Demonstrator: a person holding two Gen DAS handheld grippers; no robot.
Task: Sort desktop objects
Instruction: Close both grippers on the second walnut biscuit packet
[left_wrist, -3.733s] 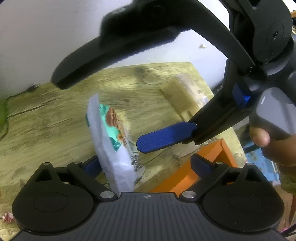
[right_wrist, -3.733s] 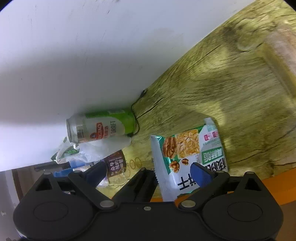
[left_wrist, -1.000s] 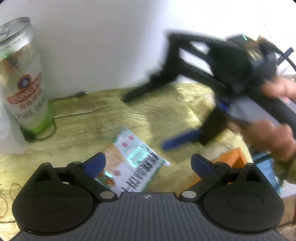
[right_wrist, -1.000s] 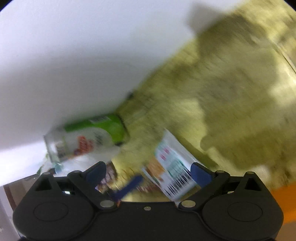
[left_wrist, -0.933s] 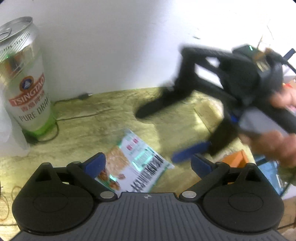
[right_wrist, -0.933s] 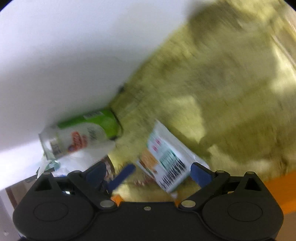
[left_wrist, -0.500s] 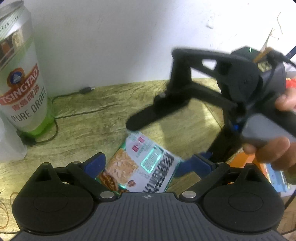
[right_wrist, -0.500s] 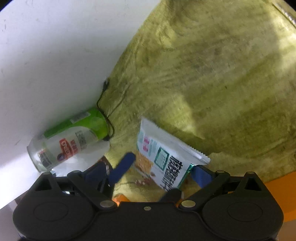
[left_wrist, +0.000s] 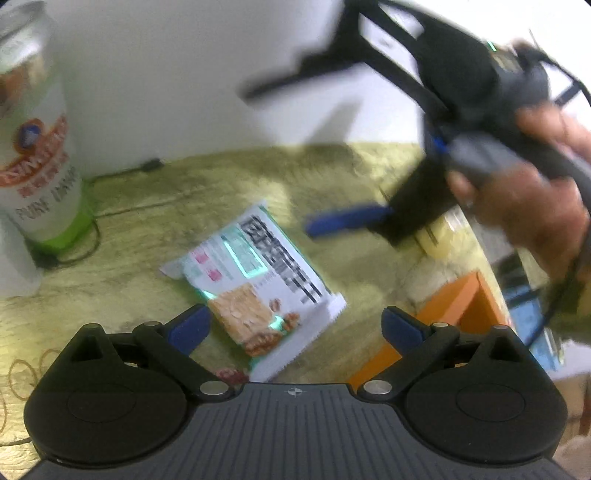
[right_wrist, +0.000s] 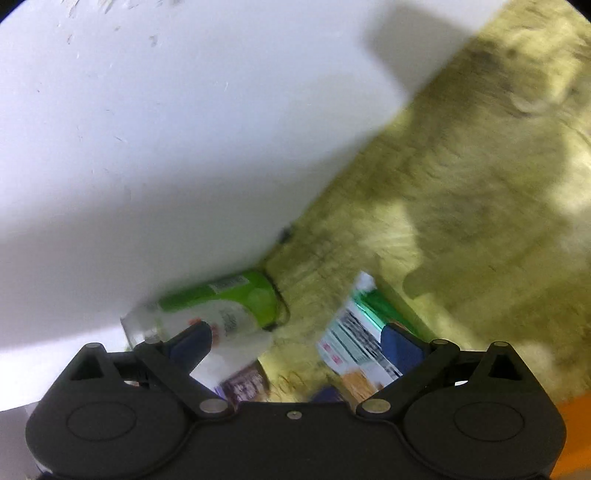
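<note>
A white and green nut-bar snack packet (left_wrist: 255, 284) lies flat on the wooden table (left_wrist: 140, 243), just ahead of my left gripper (left_wrist: 295, 328). That gripper is open, and the packet's near end sits between its blue fingertips. My right gripper (left_wrist: 277, 158), held by a hand (left_wrist: 524, 206), hovers above and to the right of the packet, open and holding nothing. In the blurred right wrist view my right gripper (right_wrist: 295, 345) is open, with the packet (right_wrist: 354, 343) low beside its right fingertip.
A tall green and white beer can (left_wrist: 33, 147) stands at the left by the white wall; it shows again as the can (right_wrist: 221, 306), with a brown packet (right_wrist: 243, 387) near it. An orange tray (left_wrist: 454, 306) and a yellowish pack (left_wrist: 439, 236) sit at the right.
My right gripper has lifted up and away from the snack packet, which now lies free and turned on the table. Both cameras are moving.
</note>
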